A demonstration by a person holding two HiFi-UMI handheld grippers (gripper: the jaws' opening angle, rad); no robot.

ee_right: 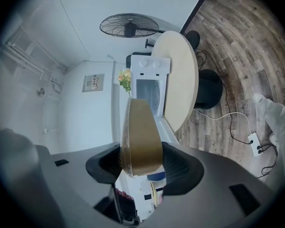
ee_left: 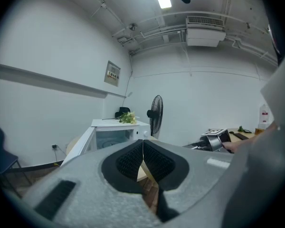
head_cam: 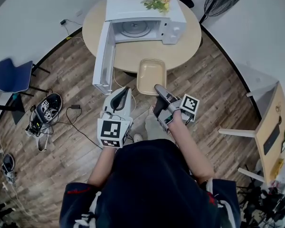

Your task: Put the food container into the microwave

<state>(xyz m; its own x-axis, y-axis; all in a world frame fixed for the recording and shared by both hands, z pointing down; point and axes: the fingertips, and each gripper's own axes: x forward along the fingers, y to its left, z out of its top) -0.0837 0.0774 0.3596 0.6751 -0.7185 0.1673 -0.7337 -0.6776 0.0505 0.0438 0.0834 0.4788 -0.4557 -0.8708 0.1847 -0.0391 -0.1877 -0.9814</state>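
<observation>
Food container (head_cam: 151, 75) pinched by its near wall in my right gripper (head_cam: 158, 88), ready for the open microwave (head_cam: 137, 27) | left gripper (head_cam: 125, 91) clenched, empty.

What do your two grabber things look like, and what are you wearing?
The left gripper and right gripper are grey shells with black ribbed pads. Each carries a white cube with black square patterns. The person's dark top has red-and-white sleeve trim.
</observation>
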